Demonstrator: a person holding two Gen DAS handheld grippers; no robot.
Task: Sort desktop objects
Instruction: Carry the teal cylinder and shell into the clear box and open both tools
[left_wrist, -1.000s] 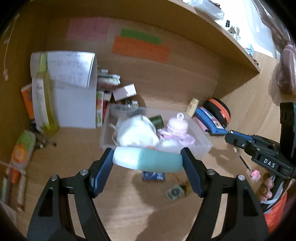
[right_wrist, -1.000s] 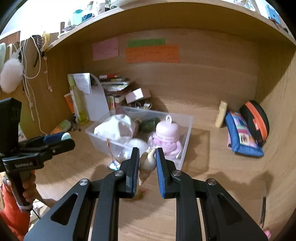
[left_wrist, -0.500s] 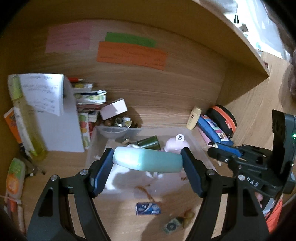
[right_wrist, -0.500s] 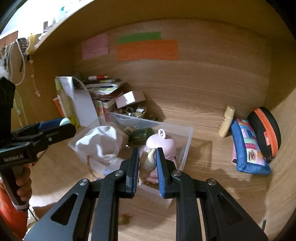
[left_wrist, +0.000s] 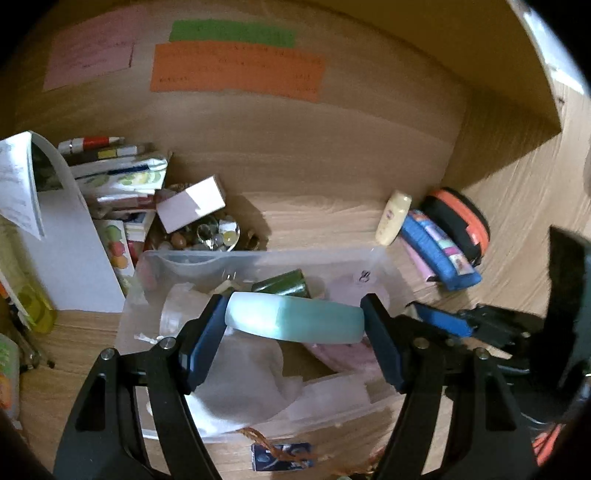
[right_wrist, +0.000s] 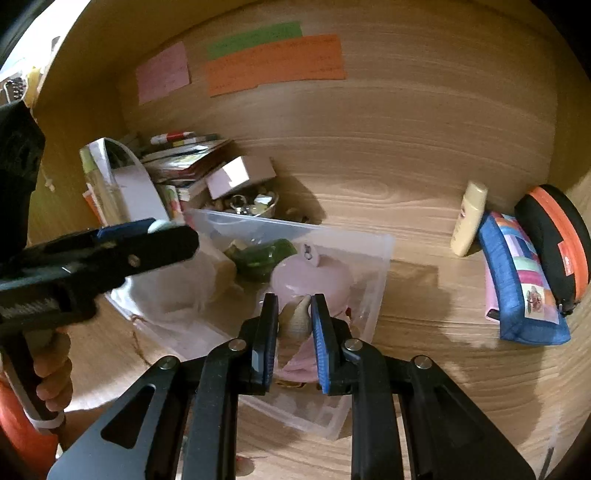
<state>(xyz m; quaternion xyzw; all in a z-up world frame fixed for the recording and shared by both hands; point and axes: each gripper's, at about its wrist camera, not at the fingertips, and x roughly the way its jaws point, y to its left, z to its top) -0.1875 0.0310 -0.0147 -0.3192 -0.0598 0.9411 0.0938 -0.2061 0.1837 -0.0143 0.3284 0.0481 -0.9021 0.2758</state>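
**Operator:** Holding both loads over the clear plastic bin (left_wrist: 384, 258) now. My left gripper (left_wrist: 295, 325) is clamped end to end on the teal bottle (left_wrist: 295, 321), which lies crosswise above the white bag (left_wrist: 243, 384) inside the bin. My right gripper (right_wrist: 293, 325) is squeezed tight on a small beige shell-like trinket (right_wrist: 295, 321), right over the pink round bottle (right_wrist: 314, 277).

**Spotter:** Any room to set them down?

**Operator:** Not much. A dark green jar (left_wrist: 284, 284) sits toward the back, with the pink bottle on the right side. I'd lower the teal bottle onto the soft bag before letting go, so it settles rather than rolls off.

**Spotter:** And the trinket?

**Operator:** I'd ease it into the gap beside the pink bottle, near the front wall, and release low. The two grippers are close together, so I'd place one load at a time.
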